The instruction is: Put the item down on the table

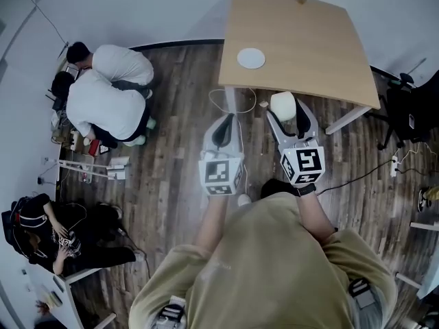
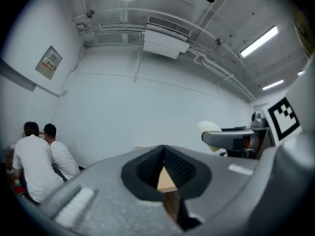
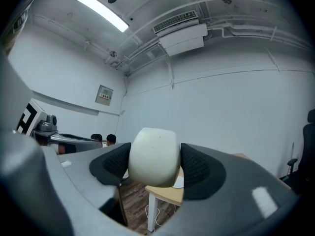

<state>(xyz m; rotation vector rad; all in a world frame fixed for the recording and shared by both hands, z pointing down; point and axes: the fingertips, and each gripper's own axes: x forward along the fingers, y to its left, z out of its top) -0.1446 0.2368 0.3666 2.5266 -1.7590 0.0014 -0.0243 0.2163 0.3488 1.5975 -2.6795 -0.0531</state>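
Cream-white item (image 3: 153, 156). Grey left tongs (image 2: 165, 167) and right tongs (image 3: 154, 168), black ribbed pads (image 3: 199, 168), black-and-white square-patterned cubes (image 1: 302, 164). Light tan wood counter (image 1: 309, 40), white disc (image 1: 251, 58), dark brown plank floor (image 1: 171, 149).

Wooden table (image 1: 309, 40) on dark plank floor (image 1: 171, 129), white walls (image 1: 137, 5).

Item (image 3: 153, 156) is matt, smooth; table (image 1: 309, 53) is pale, smooth wood; floor (image 1: 171, 156) is dark, grainy wood planks.

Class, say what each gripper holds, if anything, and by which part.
The right gripper grips a cream, rounded, cup-like object by its two opposite sides. The left gripper holds nothing; its fingers are shut together.
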